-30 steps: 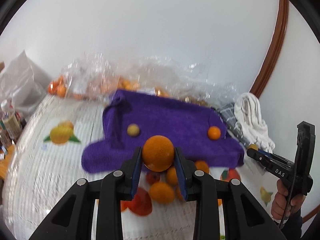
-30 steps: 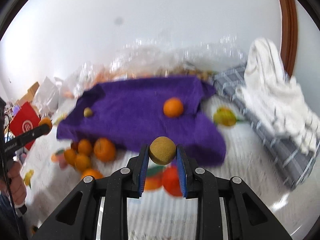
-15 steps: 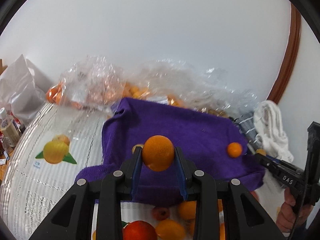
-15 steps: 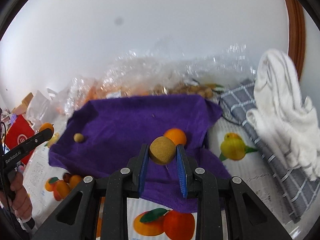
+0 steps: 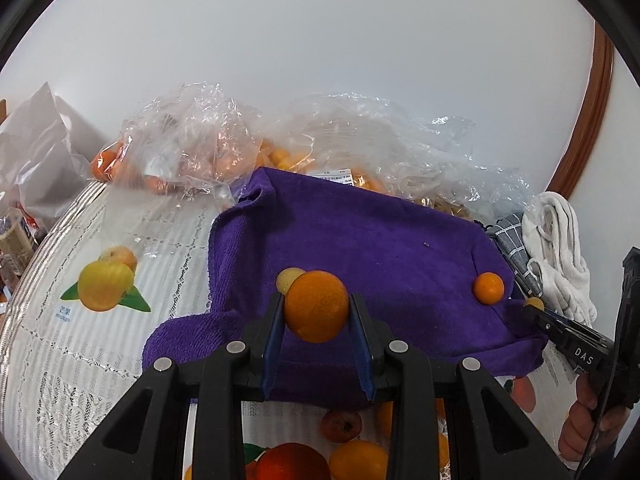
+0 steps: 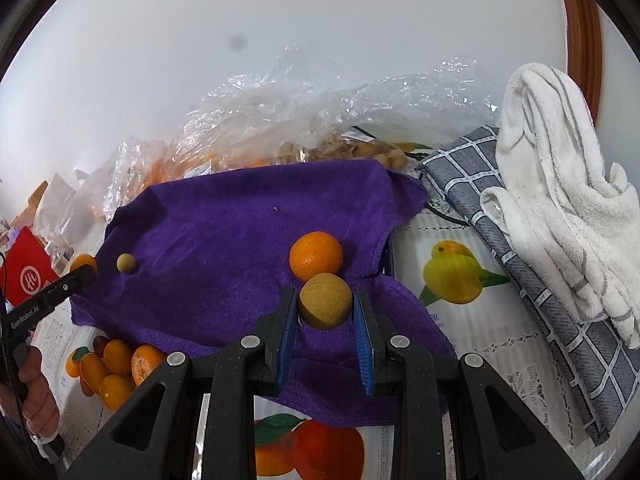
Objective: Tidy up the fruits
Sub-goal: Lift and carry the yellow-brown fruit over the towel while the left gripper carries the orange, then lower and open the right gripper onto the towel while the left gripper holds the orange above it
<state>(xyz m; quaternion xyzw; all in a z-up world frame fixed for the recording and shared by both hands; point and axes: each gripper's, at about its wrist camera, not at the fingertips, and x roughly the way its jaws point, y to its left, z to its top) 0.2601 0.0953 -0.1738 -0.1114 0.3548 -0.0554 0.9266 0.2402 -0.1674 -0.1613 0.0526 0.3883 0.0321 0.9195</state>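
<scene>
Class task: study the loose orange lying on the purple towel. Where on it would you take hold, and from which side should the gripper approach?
Grip the loose orange across its widest middle, coming from above and the near side. It is round, so any diameter works, and it lies alone on the flat purple towel, leaving both flanks free for the pads.

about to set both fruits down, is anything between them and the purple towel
Nothing visible blocks either drop. The left claw holds an orange over the purple towel, close to a small yellowish fruit already lying there. The right claw holds a tan fruit just in front of a resting orange.
</scene>
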